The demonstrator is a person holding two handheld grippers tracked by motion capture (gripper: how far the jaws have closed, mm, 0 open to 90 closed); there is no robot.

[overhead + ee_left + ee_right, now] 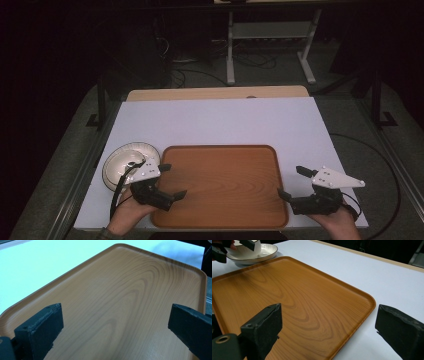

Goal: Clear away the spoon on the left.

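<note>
Left gripper (171,181), jaws spread wide and empty, hangs over the left edge of the wooden tray (220,175). Right gripper (292,181), likewise agape with nothing between its jaws, sits just beside the tray's right rim. Tray lies centred on the white table (215,120); a white bowl on a plate (125,162) stands just left of it.

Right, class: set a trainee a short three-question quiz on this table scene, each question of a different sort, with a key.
1. True or false: the tray holds a cup.
2. Which tool is nearer the dish: A left tool, B right tool?
3. What colour is the mat under the tray?

Key: 1 false, the tray is bare. 2 A. 3 white.
</note>
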